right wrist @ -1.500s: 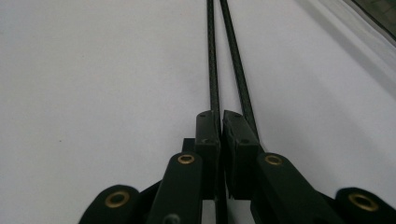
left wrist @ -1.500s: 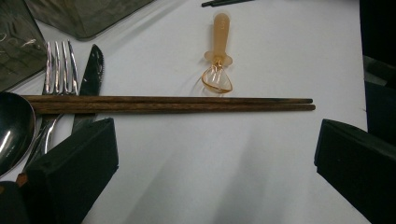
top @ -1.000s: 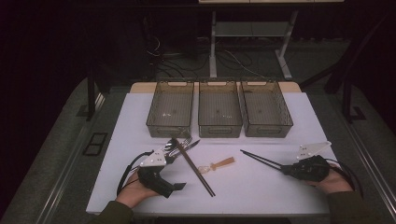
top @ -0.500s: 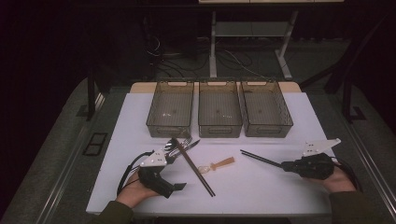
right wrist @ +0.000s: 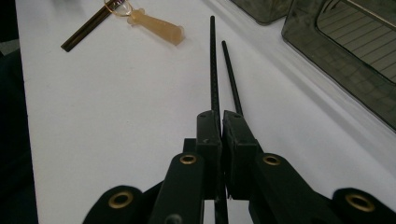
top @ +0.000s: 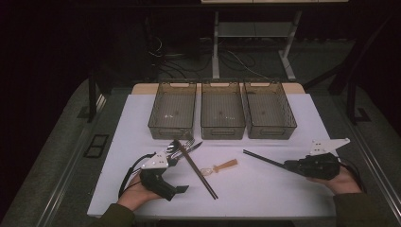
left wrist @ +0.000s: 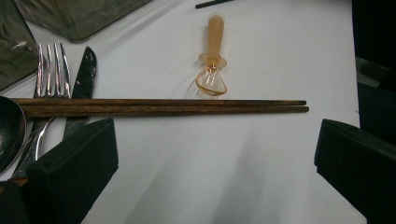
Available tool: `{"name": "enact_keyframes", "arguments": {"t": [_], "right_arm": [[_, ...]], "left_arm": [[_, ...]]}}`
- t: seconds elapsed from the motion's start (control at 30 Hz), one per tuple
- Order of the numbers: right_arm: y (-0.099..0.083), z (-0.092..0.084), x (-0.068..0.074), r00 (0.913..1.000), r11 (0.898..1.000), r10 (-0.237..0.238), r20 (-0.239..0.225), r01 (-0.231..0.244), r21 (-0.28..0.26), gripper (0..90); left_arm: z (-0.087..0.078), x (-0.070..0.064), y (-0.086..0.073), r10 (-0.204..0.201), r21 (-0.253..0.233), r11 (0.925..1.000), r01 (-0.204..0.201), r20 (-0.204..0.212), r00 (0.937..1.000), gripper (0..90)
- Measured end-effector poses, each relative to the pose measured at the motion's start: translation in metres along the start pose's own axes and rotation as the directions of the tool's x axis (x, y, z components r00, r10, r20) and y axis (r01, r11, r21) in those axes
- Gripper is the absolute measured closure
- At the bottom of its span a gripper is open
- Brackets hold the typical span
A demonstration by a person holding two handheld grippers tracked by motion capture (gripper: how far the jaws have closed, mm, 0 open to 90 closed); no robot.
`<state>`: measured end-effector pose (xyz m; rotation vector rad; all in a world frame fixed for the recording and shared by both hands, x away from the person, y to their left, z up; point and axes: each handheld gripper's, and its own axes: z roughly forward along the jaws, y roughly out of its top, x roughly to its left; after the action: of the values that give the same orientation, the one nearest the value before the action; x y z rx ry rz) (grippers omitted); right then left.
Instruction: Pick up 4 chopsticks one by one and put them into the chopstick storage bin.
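Observation:
A pair of black chopsticks (top: 265, 159) lies low over the white table (top: 265, 198), its near end clamped between the jaws of my right gripper (top: 289, 165). In the right gripper view that gripper (right wrist: 220, 119) is shut on the two black sticks (right wrist: 213, 70), which splay slightly ahead. My left gripper (top: 176, 159) rests on the table beside a cutlery pile and stands wide open (left wrist: 217, 135) with nothing in it. Ahead of it lie brown wooden chopsticks (left wrist: 163, 107), a fork (left wrist: 49, 60), a knife (left wrist: 85, 70), a spoon (left wrist: 7, 130) and a small orange whisk (left wrist: 212, 51).
Three smoky plastic bins (top: 222, 113) stand side by side at the back of the table, all looking empty. The orange whisk (top: 222, 166) lies mid-table between both grippers. Brown chopsticks (top: 198, 172) run diagonally toward the front edge.
My right gripper has tilted up a little, its grey plate rising, while the black chopsticks stay held in nearly the same place. The left gripper has not moved.

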<state>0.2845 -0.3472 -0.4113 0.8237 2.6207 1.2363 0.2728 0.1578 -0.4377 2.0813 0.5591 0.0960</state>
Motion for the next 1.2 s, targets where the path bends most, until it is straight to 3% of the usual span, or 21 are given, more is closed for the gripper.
{"name": "enact_keyframes", "arguments": {"t": [0.07, 0.1, 0.13, 0.17, 0.2, 0.5, 0.97, 1.2], "right_arm": [[0.002, 0.0, 0.0, 1.0, 1.0, 0.001, -0.006, -0.001, -0.008, 86.0], [0.002, 0.0, 0.0, 1.0, 1.0, -0.001, -0.006, 0.001, -0.009, 86.0], [0.004, -0.001, 0.0, 1.0, 1.0, -0.001, -0.006, 0.001, -0.013, 86.0], [0.005, -0.001, 0.001, 1.0, 1.0, -0.001, -0.007, 0.001, -0.019, 86.0], [0.006, -0.002, 0.001, 1.0, 1.0, -0.001, -0.008, 0.001, -0.028, 86.0], [0.018, 0.0, 0.001, 1.0, 0.999, 0.007, -0.005, -0.008, -0.049, 86.0], [0.045, 0.013, 0.006, 0.9998, 0.996, 0.016, 0.015, -0.015, -0.085, 86.0], [0.059, 0.02, 0.006, 0.9996, 0.992, 0.028, 0.001, -0.028, -0.121, 86.0]], "left_arm": [[0.001, -0.001, 0.0, -0.011, -0.011, 0.9999, 0.011, -0.005, 0.9999, 0.0], [0.0, 0.0, 0.0, 0.008, 0.005, 1.0, -0.008, -0.003, 1.0, 0.0], [0.001, -0.001, 0.0, -0.011, -0.011, 0.9999, 0.011, -0.006, 0.9999, 0.0], [0.0, 0.0, 0.0, 0.008, 0.007, 0.9999, -0.008, -0.004, 1.0, 0.0], [0.001, -0.001, 0.0, -0.013, -0.009, 0.9999, 0.013, -0.008, 0.9999, 0.0], [0.002, 0.0, 0.0, -0.014, -0.012, 0.9998, 0.014, -0.015, 0.9998, 0.0], [0.003, 0.001, 0.002, -0.02, -0.011, 0.9997, 0.02, -0.021, 0.9996, 0.0], [0.001, 0.003, 0.003, -0.027, -0.028, 0.9993, 0.026, -0.037, 0.999, 0.0]]}}
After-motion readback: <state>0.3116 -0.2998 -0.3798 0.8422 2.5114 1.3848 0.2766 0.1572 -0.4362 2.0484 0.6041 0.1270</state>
